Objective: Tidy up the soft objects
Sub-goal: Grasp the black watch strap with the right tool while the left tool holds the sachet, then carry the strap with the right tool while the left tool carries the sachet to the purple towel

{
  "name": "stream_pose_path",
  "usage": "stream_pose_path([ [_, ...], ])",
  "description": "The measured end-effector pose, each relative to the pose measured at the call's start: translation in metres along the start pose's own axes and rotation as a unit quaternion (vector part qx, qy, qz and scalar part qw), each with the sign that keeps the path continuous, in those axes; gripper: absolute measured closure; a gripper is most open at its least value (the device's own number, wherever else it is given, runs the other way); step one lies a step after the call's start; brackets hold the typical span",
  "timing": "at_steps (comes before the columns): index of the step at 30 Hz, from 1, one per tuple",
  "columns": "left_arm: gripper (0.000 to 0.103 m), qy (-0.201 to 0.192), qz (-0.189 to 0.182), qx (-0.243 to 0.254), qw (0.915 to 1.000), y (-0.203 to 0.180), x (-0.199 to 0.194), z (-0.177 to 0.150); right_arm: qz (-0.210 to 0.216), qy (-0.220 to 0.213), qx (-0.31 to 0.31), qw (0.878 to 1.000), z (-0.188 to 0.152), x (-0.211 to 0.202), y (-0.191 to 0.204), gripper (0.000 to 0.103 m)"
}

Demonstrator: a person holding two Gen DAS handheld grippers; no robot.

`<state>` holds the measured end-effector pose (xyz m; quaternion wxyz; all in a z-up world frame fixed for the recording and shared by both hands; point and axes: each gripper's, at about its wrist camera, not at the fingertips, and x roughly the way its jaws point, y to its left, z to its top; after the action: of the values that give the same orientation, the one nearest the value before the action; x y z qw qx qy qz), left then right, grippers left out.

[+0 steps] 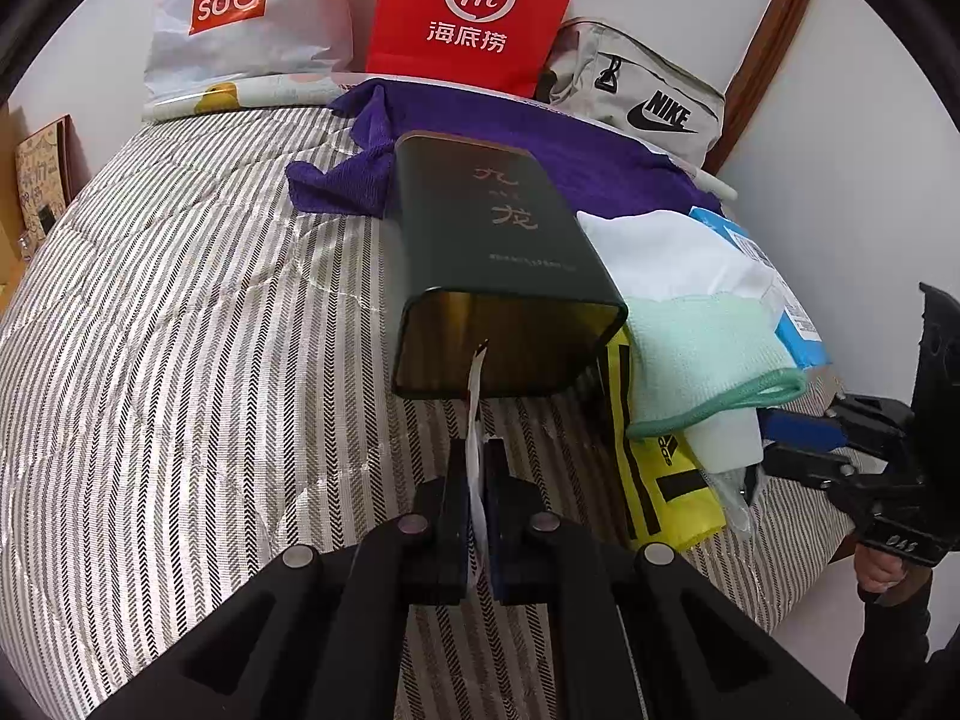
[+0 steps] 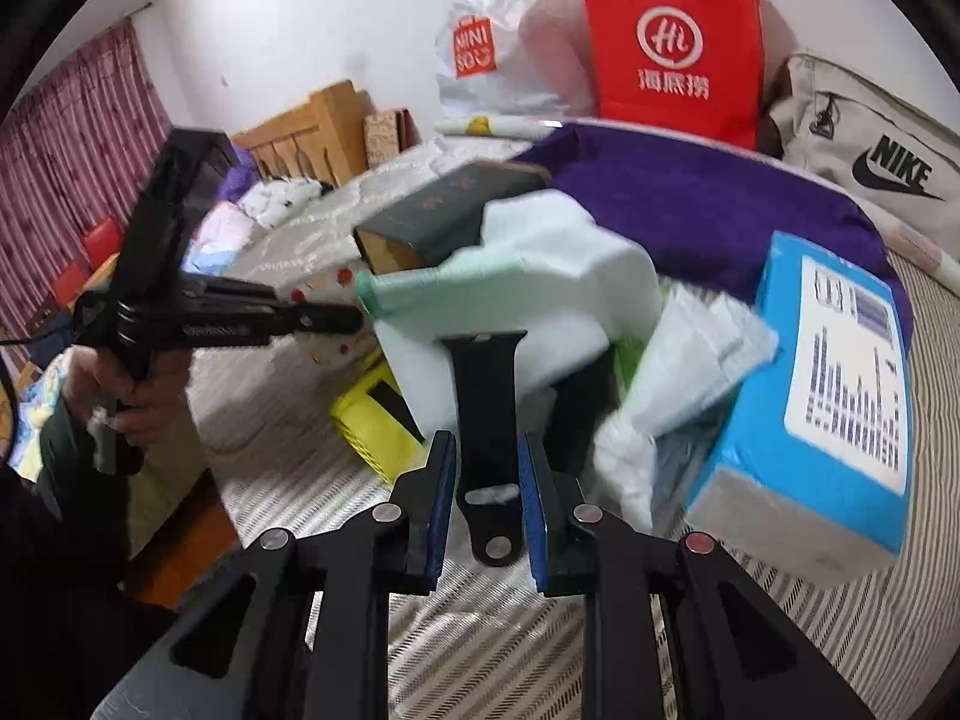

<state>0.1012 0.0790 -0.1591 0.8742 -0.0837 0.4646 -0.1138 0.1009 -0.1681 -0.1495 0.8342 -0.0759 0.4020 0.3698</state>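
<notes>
My left gripper is shut on a thin white strip that runs into the mouth of a dark green tin box lying on its side on the striped bed. Right of the box lies a pile: a mint cloth, a white cloth and a yellow bag. In the right wrist view my right gripper is shut on a black strap in front of the white cloth and mint cloth. The left gripper shows at the left, held by a hand.
A purple towel spreads behind the box. A blue package lies at the right of the pile. A red paper bag, a white plastic bag and a grey Nike bag stand along the wall.
</notes>
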Motion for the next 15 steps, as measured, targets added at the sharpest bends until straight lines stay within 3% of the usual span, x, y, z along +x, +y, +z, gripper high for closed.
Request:
stream_pose_path([
  [6, 0.098, 0.002, 0.001, 0.000, 1.0000, -0.001, -0.001, -0.001, -0.011, 0.015, 0.012, 1.000, 0.001, 0.016, 0.002, 0.072],
  [8, 0.098, 0.003, 0.002, 0.000, 1.0000, -0.001, -0.002, -0.002, -0.026, 0.013, 0.009, 1.000, 0.003, 0.019, 0.006, 0.072],
  [9, 0.097, 0.002, 0.003, 0.000, 1.0000, -0.002, -0.002, -0.003, -0.034, 0.012, 0.008, 0.999, 0.003, 0.019, 0.008, 0.080],
  [15, 0.098, 0.001, 0.006, -0.001, 1.0000, -0.005, -0.005, -0.007, -0.049, -0.003, 0.018, 0.999, -0.004, 0.001, 0.005, 0.081],
])
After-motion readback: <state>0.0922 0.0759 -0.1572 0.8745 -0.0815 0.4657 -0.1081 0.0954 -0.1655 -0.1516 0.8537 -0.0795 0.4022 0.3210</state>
